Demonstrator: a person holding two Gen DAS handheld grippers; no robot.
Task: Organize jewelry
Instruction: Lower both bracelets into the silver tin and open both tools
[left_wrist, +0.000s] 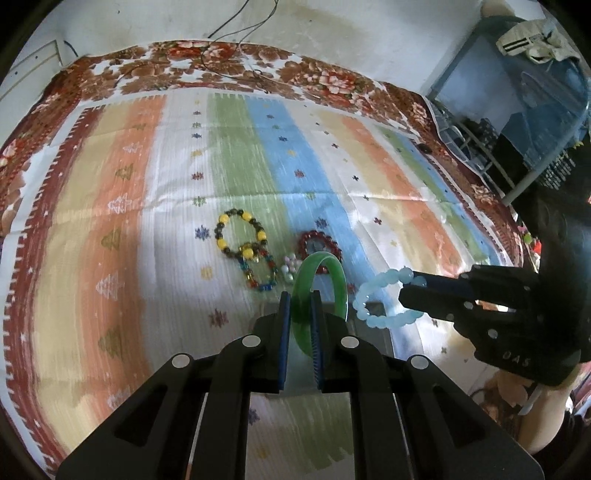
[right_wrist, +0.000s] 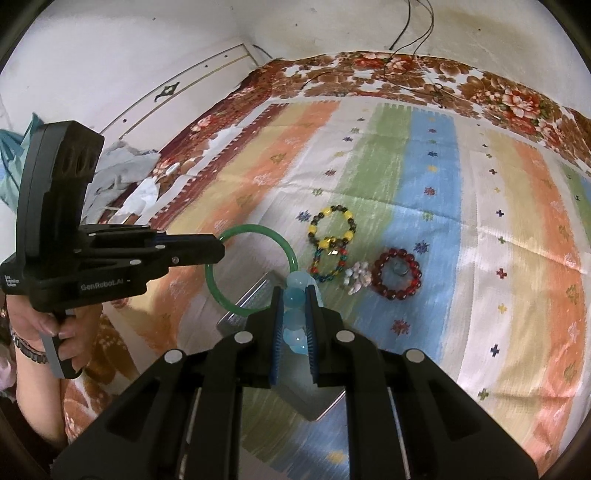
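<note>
Above the striped cloth (left_wrist: 177, 206), left gripper (left_wrist: 300, 306) pinches rigid, slippery, breakable green bangle (left_wrist: 338, 280) by its rim; right gripper (right_wrist: 295, 306) pinches floppy pale-blue bead bracelet (left_wrist: 376, 302).

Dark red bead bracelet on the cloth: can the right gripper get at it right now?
Probably not yet. The right gripper is shut on the pale blue bead bracelet, so its jaws are occupied. The dark red bead bracelet itself lies uncovered on the striped cloth.

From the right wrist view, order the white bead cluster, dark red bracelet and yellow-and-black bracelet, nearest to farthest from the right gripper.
1. White bead cluster, just ahead-right of the right gripper.
2. Dark red bracelet, further right.
3. Yellow-and-black bracelet, farthest up the cloth.
</note>
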